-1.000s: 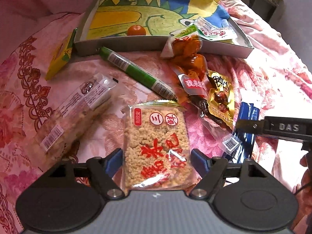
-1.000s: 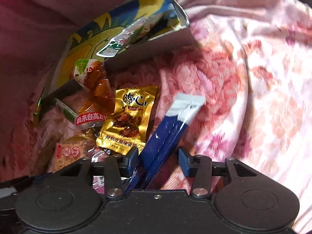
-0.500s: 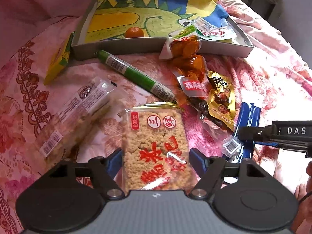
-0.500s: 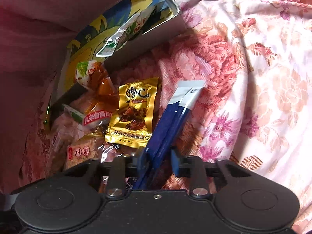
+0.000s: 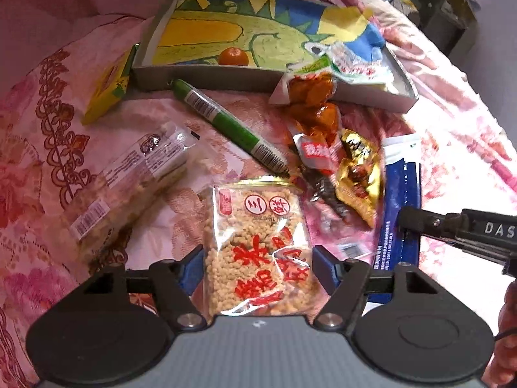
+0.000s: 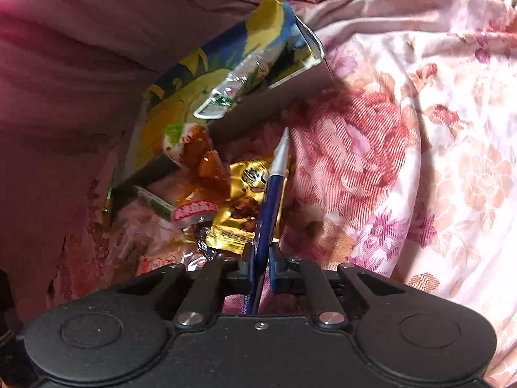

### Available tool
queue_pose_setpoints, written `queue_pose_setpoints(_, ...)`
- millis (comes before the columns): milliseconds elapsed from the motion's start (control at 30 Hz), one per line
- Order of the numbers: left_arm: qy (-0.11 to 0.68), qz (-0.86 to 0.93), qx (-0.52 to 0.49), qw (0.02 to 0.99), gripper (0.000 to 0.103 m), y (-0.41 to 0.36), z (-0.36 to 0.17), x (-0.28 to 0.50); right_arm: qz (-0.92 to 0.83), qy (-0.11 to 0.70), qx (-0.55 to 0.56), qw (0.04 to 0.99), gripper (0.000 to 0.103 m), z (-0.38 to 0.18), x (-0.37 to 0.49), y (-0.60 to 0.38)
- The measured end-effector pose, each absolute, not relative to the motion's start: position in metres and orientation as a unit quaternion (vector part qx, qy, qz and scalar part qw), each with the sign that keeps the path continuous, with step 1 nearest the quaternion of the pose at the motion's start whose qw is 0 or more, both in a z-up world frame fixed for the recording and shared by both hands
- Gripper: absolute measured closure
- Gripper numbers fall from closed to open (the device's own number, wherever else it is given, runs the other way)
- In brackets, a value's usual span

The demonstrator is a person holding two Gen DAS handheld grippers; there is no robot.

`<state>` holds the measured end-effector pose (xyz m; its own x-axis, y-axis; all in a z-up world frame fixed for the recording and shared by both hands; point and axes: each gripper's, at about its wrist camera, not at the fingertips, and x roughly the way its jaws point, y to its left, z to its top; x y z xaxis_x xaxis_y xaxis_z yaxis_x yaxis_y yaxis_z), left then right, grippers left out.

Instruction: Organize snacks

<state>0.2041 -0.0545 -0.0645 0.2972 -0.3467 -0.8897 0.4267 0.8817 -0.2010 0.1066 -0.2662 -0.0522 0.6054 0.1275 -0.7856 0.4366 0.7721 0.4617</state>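
Since one second ago my right gripper (image 6: 260, 266) has closed its jaws: they stood wide on both sides of the long blue sachet with a white end (image 6: 269, 200), and now they press flat on it, so it stands on its edge between them, over the gold foil snack pouch (image 6: 237, 223). My left gripper (image 5: 258, 270) has been closing a little also, but its jaws are still apart from the clear square packet of puffed rice with red characters (image 5: 257, 249), which lies between them on the pink flowered bedspread (image 5: 38, 148). The packet's sides are near the blue pads, not touching as far as I see. Beyond it lie a green tube-shaped snack stick (image 5: 227, 126) and a shallow grey box with a yellow-green dinosaur drawing (image 5: 206, 79).
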Motion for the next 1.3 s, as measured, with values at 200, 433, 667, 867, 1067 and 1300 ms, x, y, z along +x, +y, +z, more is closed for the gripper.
queue_pose_setpoints(200, 0.53, -0.249, 0.013, 0.81, 0.032, -0.048, -0.05, 0.197, -0.086, 0.424, 0.317, 0.844, 0.096, -0.046, 0.104, -0.265)
queue_pose_setpoints(433, 0.54, -0.248, 0.011, 0.804, 0.032, -0.048, -0.054, 0.198, -0.088, 0.425, 0.31, 0.846, 0.096, -0.046, 0.104, -0.262)
queue_pose_setpoints(667, 0.49, -0.264, -0.014, 0.83, 0.033, -0.044, -0.029, 0.187, -0.099, 0.406, 0.308, 0.855, 0.097, -0.043, 0.1, -0.263)
queue_pose_setpoints(867, 0.453, -0.272, -0.018, 0.849, 0.033, -0.046, -0.018, 0.185, -0.098, 0.389, 0.294, 0.867, 0.097, -0.037, 0.1, -0.26)
queue_pose_setpoints(1067, 0.457, -0.261, -0.039, 0.85, 0.033, -0.04, -0.022, 0.191, -0.1, 0.374, 0.288, 0.876, 0.097, -0.032, 0.099, -0.259)
queue_pose_setpoints(1300, 0.43, -0.24, -0.081, 0.866, 0.033, -0.027, -0.016, 0.195, -0.092, 0.346, 0.296, 0.885, 0.097, -0.021, 0.093, -0.262)
